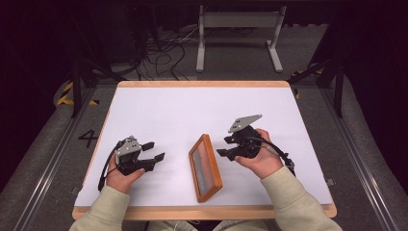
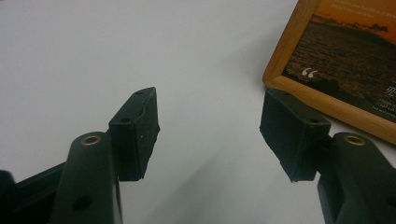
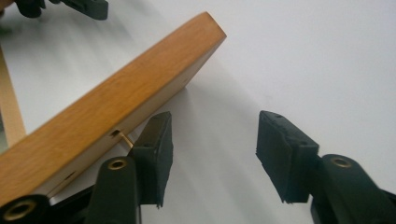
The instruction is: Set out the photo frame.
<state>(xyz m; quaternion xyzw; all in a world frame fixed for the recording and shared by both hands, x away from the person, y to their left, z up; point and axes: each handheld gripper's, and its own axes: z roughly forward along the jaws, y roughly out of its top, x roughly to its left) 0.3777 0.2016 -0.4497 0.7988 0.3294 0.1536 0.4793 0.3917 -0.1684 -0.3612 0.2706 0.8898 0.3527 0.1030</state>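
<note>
The wooden picture frame [image 1: 205, 167] lies near the front middle of the white desk [image 1: 183, 106], between the two hands, its long side running from near right to far left. It seems to lean rather than lie flat — the right gripper view shows its thick wooden edge [image 3: 107, 107] raised above the desk with a shadow under it and a small metal tab at its back. In the left gripper view a corner of the frame [image 2: 336, 60] shows a dusk-orange print with white quotation marks.

The left gripper [image 1: 153, 150] sits at the near left, held in the person's left hand [image 1: 122, 175], pointing right toward the frame. Its jaws stand wide with only bare desk between them; the right pad [image 2: 292, 133] is just beside the frame's corner.

The right gripper [image 1: 224, 146] sits just right of the frame, in the person's right hand [image 1: 263, 161], pointing left. Its jaws stand apart and grip nothing — the left pad [image 3: 156, 154] is close under the frame's edge; whether it touches I cannot tell.

Farther off, beyond the desk's wooden rim, cables [image 1: 163, 55] lie on the grey floor beside a white stand [image 1: 238, 33].
</note>
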